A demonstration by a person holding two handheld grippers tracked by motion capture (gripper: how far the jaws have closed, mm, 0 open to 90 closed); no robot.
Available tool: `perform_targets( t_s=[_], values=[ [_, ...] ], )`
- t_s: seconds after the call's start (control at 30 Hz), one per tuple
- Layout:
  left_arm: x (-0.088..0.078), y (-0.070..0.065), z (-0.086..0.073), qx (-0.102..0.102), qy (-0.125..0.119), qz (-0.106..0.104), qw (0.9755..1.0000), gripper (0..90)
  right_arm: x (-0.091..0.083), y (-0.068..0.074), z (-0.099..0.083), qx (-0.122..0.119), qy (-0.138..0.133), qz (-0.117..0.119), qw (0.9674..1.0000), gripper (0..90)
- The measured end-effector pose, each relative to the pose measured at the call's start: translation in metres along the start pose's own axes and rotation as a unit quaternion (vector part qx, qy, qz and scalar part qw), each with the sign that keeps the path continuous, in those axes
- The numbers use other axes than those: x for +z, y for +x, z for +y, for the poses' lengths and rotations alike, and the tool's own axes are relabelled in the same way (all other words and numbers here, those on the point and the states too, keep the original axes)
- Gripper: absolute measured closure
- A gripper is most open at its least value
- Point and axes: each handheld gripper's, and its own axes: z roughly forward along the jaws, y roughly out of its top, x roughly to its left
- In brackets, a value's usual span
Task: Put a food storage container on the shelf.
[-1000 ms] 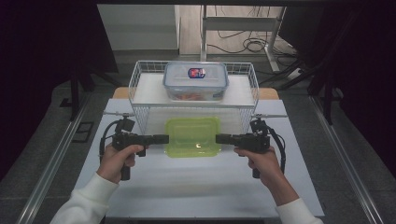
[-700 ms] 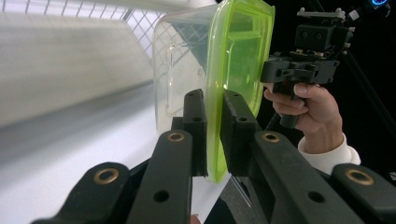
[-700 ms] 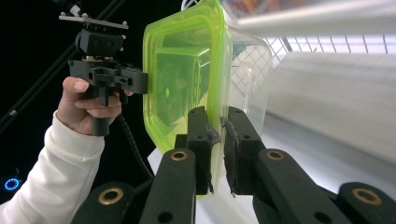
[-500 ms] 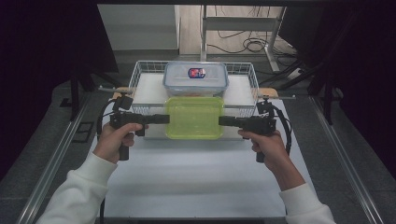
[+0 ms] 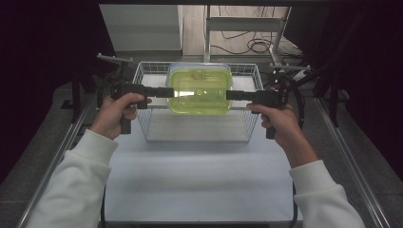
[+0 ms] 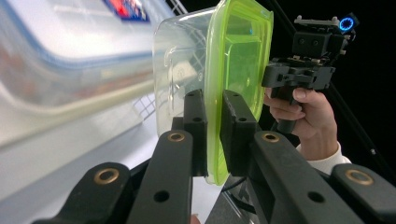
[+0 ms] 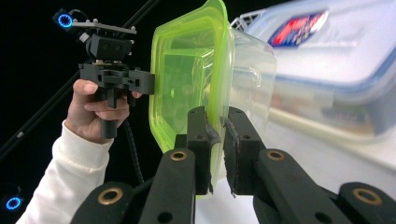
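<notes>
Since the earlier frame the green-lidded container (image 5: pixel 199 89) had risen from the table (image 5: pixel 199 180) and hung over the wire basket (image 5: pixel 197 128) (above the blue-rimmed box (image 7: pixel 336 70) inside). The left gripper (image 5: pixel 166 92) clenched its left rim, the right gripper (image 5: pixel 233 95) its right rim, both pinching the lid's edge.

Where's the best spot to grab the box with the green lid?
By the green lid's thin rim at its two short ends, coming in level from either side. The rim sticks out past the clear tub, so flat jaws can pinch it, as the left gripper and right gripper do.
</notes>
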Motion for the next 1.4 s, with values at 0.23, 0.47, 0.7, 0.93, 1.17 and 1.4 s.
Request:
perform_targets(
  t_s=[0.23, 0.47, 0.7, 0.93, 1.17, 1.4],
  values=[
    [0.001, 0.006, 0.041, -0.009, 0.000, 0.003, 1.0000, 81.7, 0.004, -0.005, 0.037, 0.007, -0.001, -0.006, 1.0000, 81.1],
    [0.005, 0.023, 0.068, -0.023, 0.003, 0.012, 0.9997, 81.6, 0.016, -0.020, 0.064, 0.023, -0.003, -0.009, 0.9997, 81.2],
    [0.016, 0.040, 0.074, -0.040, 0.007, 0.015, 0.9991, 81.7, 0.027, -0.046, 0.070, 0.044, -0.006, -0.006, 0.9990, 81.3],
    [0.018, 0.055, 0.075, -0.063, -0.013, 0.002, 0.9979, 81.5, 0.035, -0.059, 0.072, 0.064, -0.011, -0.001, 0.9979, 80.7],
    [0.024, 0.073, 0.078, -0.108, -0.036, -0.021, 0.9933, 78.7, 0.041, -0.075, 0.073, 0.113, -0.031, 0.014, 0.9930, 76.5],
    [0.029, 0.083, 0.079, -0.127, -0.049, -0.033, 0.9901, 76.4, 0.045, -0.084, 0.074, 0.140, -0.037, 0.017, 0.9893, 73.1]
  ],
)
